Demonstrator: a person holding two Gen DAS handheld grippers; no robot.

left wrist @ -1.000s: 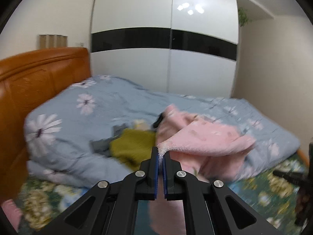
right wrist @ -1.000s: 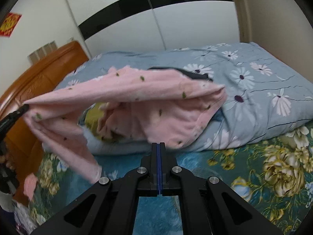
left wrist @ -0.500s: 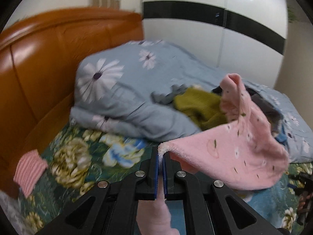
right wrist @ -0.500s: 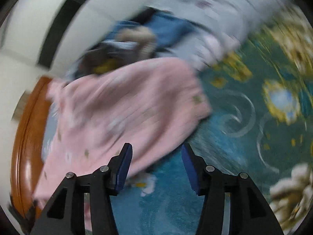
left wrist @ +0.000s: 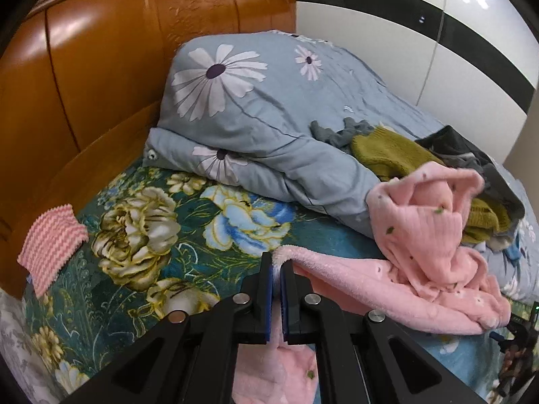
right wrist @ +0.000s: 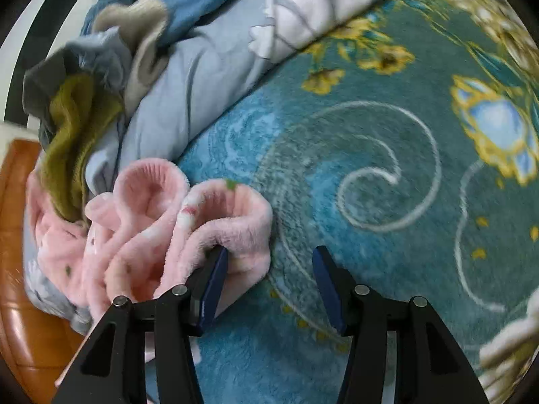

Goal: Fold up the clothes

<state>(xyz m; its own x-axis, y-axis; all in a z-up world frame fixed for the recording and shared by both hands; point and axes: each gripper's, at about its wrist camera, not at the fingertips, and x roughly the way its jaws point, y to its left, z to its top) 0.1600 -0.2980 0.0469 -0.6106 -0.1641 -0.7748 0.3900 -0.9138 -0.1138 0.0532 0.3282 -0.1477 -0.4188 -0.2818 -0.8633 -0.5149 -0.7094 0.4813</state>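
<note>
A fluffy pink garment [left wrist: 427, 245] with small dots lies bunched on the floral bedsheet [left wrist: 188, 235], reaching from my left gripper to the quilt's edge. My left gripper [left wrist: 276, 262] is shut on its hem. In the right wrist view the same pink garment [right wrist: 161, 235] is crumpled at the left, and my right gripper [right wrist: 269, 262] is open above the sheet [right wrist: 370, 168]. Its left finger [right wrist: 215, 269] touches the pink folds; nothing is between the jaws.
A blue-grey daisy quilt [left wrist: 256, 114] is heaped behind, with an olive garment [left wrist: 390, 155], a grey one and a dark one [left wrist: 471, 155] on it. An orange wooden headboard [left wrist: 84, 67] stands left. A pink striped cloth [left wrist: 50, 245] lies by it. A white wardrobe [left wrist: 438, 50] is behind.
The pink garment was held up and spread in the air; now it lies crumpled on the bed. My right gripper opened and let it go. My left gripper swung left and down, still holding.
</note>
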